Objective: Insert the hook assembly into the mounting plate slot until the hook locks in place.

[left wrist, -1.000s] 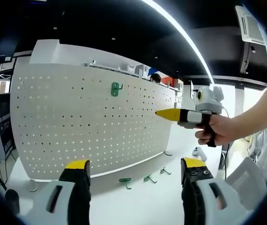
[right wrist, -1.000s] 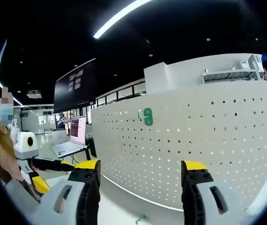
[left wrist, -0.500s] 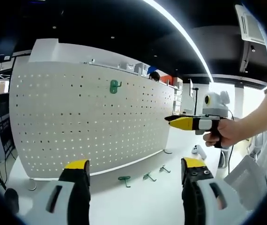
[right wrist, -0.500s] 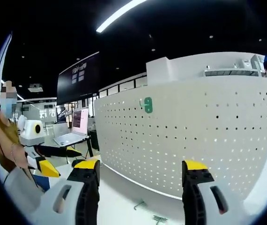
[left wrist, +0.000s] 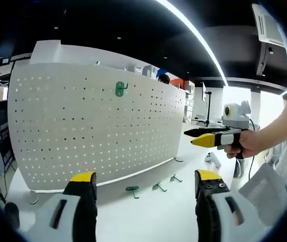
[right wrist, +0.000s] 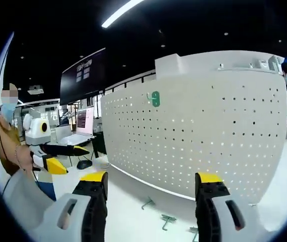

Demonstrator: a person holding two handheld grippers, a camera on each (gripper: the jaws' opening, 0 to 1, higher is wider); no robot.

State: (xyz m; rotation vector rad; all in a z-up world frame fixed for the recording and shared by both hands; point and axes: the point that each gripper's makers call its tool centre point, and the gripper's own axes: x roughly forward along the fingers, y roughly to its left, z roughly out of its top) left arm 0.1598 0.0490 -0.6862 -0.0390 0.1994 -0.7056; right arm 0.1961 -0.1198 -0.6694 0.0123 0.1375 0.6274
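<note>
Over the last second the right gripper (left wrist: 200,137) has pulled back from the pegboard (left wrist: 93,126) and dropped toward 3 o'clock in the left gripper view, and its jaws, pressed together a second ago, now stand slightly parted and hold nothing. One green hook (left wrist: 119,88) sits mounted on the board at 12 o'clock, unchanged. This suggests one insertion is finished and a further hook comes next.

Three loose hooks (left wrist: 132,190) lie on the white table (left wrist: 148,222) at 6 o'clock, just in front of the board's foot. The left gripper (left wrist: 143,212) hangs open and empty.

The mounted hook's latch is too small to judge. In the right gripper view, the hooks (right wrist: 167,220) lie partly between its own jaws.
</note>
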